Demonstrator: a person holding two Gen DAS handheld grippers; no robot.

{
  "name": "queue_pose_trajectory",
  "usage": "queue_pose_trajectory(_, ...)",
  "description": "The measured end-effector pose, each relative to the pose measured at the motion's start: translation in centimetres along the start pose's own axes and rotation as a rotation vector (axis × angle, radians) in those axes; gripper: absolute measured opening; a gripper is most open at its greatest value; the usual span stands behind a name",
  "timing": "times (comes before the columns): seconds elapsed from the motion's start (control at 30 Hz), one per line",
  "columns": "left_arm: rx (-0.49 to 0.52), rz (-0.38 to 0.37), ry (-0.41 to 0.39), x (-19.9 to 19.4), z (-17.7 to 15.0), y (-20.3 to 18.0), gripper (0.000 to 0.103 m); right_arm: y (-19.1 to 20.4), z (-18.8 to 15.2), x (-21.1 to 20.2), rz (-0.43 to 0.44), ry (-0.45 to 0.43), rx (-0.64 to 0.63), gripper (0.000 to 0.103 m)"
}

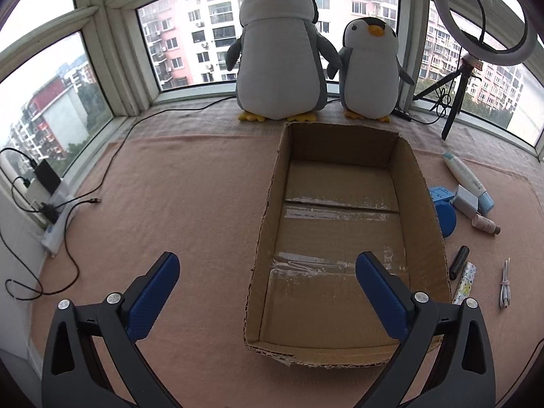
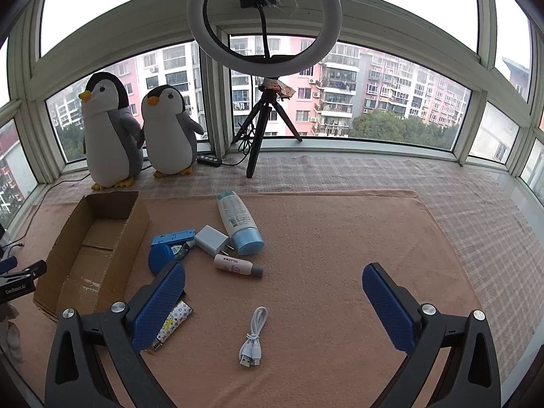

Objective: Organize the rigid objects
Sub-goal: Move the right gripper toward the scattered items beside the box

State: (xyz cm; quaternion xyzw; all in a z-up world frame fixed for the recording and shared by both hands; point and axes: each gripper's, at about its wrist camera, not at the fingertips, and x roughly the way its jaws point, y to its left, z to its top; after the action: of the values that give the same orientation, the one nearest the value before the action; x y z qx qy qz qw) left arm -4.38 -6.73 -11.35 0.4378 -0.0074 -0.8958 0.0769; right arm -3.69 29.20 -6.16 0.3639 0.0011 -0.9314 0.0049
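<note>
An empty cardboard box (image 1: 421,183) (image 2: 57,255) lies on the pink mat. My left gripper (image 1: 268,268) hangs open over its near left corner, holding nothing. To the right of the box lie a white tube with a blue cap (image 2: 238,221) (image 1: 465,176), a white charger (image 2: 210,239) (image 1: 465,202), a small pink bottle (image 2: 238,266) (image 1: 488,225), a blue round item (image 2: 161,258) (image 1: 447,221), a patterned lighter (image 2: 171,323) (image 1: 465,282), a black stick (image 1: 459,261) and a coiled white cable (image 2: 253,338) (image 1: 505,284). My right gripper (image 2: 273,282) is open above the cable.
Two plush penguins (image 1: 282,51) (image 2: 170,132) stand on the sill behind the box. A ring light on a tripod (image 2: 263,23) (image 1: 482,13) is beside them. A power strip with cables (image 1: 57,217) sits at the far left. A checked cloth (image 2: 442,187) covers the right of the ledge.
</note>
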Motion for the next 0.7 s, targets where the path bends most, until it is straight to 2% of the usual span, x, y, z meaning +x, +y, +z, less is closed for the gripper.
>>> queue_pose_trajectory(0.17,0.000,-0.006,0.075,2.3,-0.9,0.2,0.103,-1.0,-0.5,0.9,-0.006,0.018,0.025,0.103)
queue_pose_trajectory(0.7,-0.010,-0.025,0.198,6.6,-3.1,0.2,0.103,-4.0,-2.8,5.0,-0.017,0.115,0.056,0.103)
